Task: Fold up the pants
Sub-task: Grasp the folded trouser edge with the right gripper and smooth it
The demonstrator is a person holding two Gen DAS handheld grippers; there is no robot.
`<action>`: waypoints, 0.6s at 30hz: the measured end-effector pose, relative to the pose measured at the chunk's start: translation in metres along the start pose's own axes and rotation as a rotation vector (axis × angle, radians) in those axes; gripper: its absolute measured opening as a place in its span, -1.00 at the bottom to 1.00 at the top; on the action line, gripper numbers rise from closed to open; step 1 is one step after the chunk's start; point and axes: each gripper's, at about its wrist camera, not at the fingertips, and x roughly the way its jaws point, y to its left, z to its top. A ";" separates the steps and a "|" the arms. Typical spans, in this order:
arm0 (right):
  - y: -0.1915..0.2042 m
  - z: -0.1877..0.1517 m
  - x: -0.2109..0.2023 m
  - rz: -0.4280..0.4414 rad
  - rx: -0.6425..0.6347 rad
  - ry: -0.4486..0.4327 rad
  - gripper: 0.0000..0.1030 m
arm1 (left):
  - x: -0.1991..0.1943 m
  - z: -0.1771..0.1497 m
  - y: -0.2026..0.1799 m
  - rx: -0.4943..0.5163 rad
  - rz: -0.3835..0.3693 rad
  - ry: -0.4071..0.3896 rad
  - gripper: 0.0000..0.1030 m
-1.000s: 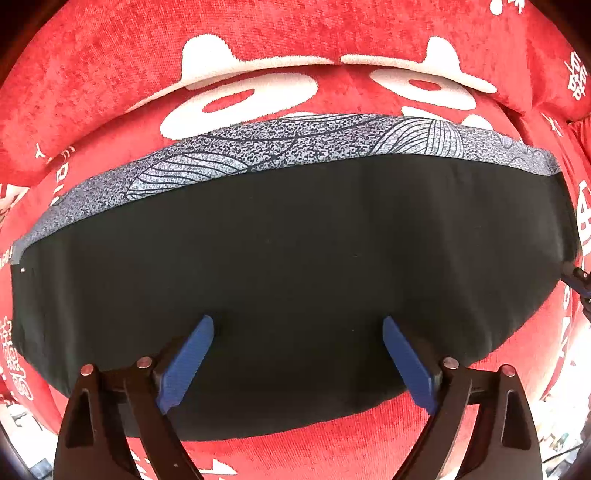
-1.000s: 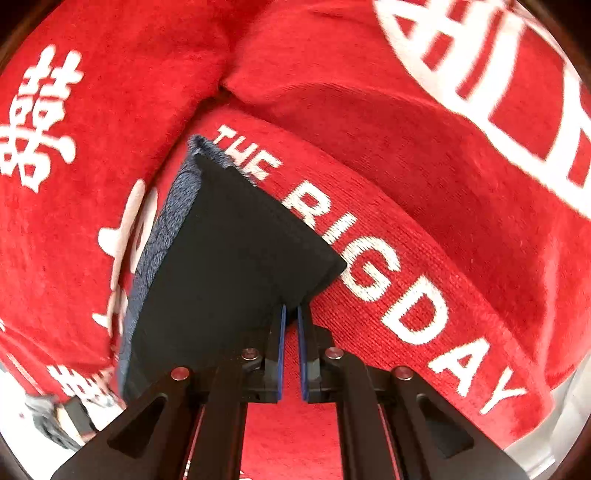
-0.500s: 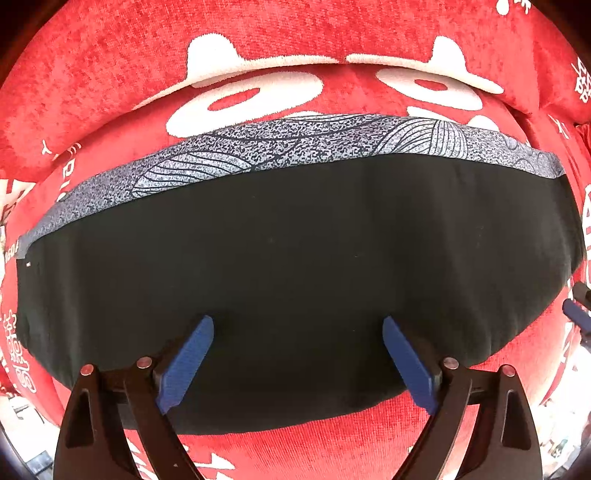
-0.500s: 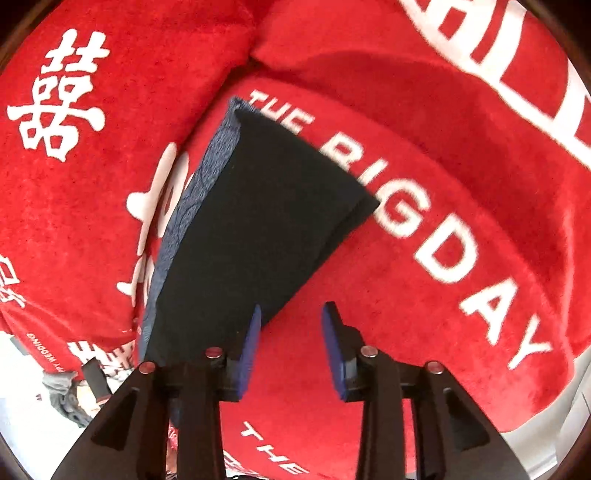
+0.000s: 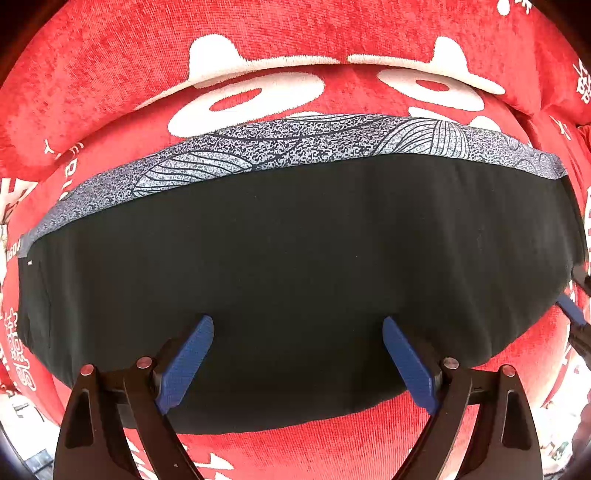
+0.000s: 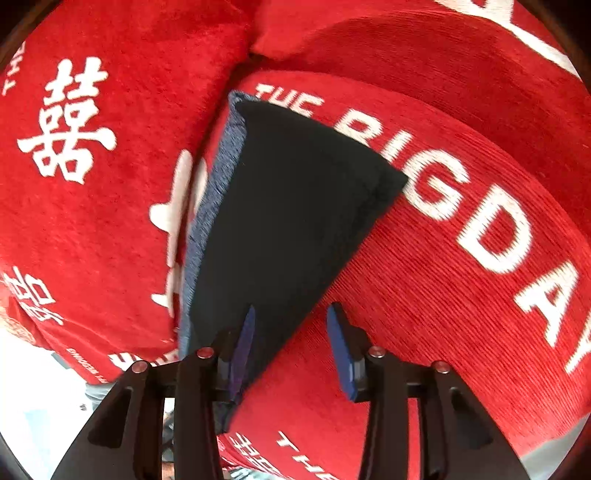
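The folded black pants lie flat on a red cushion, with a grey patterned band along their far edge. My left gripper hangs straight above them, open wide, with nothing between its blue fingers. In the right wrist view the pants run away from me. My right gripper is at their near edge with its jaws opening. Its left finger is over the cloth, the right one over bare cushion, and neither pad presses on anything. Its blue fingertip shows at the right edge of the left wrist view.
The red cushion cover carries white lettering. Raised back cushions stand behind the pants, with a seam between them. The seat's front edge and pale floor are at the lower left of the right wrist view.
My right gripper was shut on the pants' near corner; it has opened and let go, and the cloth now lies flat. The left gripper has not moved.
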 end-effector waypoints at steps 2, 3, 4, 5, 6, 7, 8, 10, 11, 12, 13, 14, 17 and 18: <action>0.000 0.004 0.003 0.027 0.002 -0.017 -0.09 | 0.000 -0.001 -0.001 0.001 0.001 -0.001 0.82; 0.001 0.006 0.004 0.042 0.000 -0.026 -0.09 | 0.000 -0.001 -0.001 0.002 0.002 -0.003 0.82; 0.004 0.008 0.006 0.051 -0.010 -0.037 -0.08 | 0.000 -0.002 -0.002 0.006 0.006 -0.005 0.82; 0.006 0.009 0.006 0.054 -0.020 -0.041 -0.08 | -0.001 -0.002 -0.003 0.010 0.010 -0.008 0.82; 0.009 0.010 0.007 0.054 -0.036 -0.047 -0.08 | -0.001 -0.002 -0.004 0.014 0.015 -0.011 0.82; 0.011 0.011 0.009 0.055 -0.050 -0.053 -0.08 | -0.001 -0.002 -0.006 0.019 0.020 -0.013 0.82; 0.013 0.013 0.011 0.058 -0.058 -0.059 -0.08 | -0.002 -0.002 -0.007 0.021 0.022 -0.014 0.82; 0.012 0.016 0.014 0.078 -0.040 -0.069 -0.08 | -0.004 -0.002 -0.009 0.030 0.030 -0.017 0.82; 0.010 0.018 0.016 0.098 -0.015 -0.071 -0.08 | -0.005 -0.002 -0.011 0.034 0.034 -0.019 0.82; 0.008 0.020 0.016 0.112 0.005 -0.071 -0.08 | -0.007 -0.002 -0.012 0.039 0.041 -0.022 0.82; 0.006 0.021 0.017 0.126 0.027 -0.068 -0.08 | -0.010 -0.001 -0.014 0.045 0.049 -0.024 0.82; 0.003 0.021 0.016 0.144 0.051 -0.065 -0.08 | -0.012 -0.001 -0.016 0.052 0.052 -0.025 0.82; -0.003 0.014 0.008 0.137 0.064 -0.055 -0.08 | -0.014 -0.001 -0.020 0.052 0.044 -0.018 0.82; -0.005 0.009 0.005 0.129 0.058 -0.044 -0.08 | -0.014 -0.001 -0.020 0.048 0.042 -0.015 0.82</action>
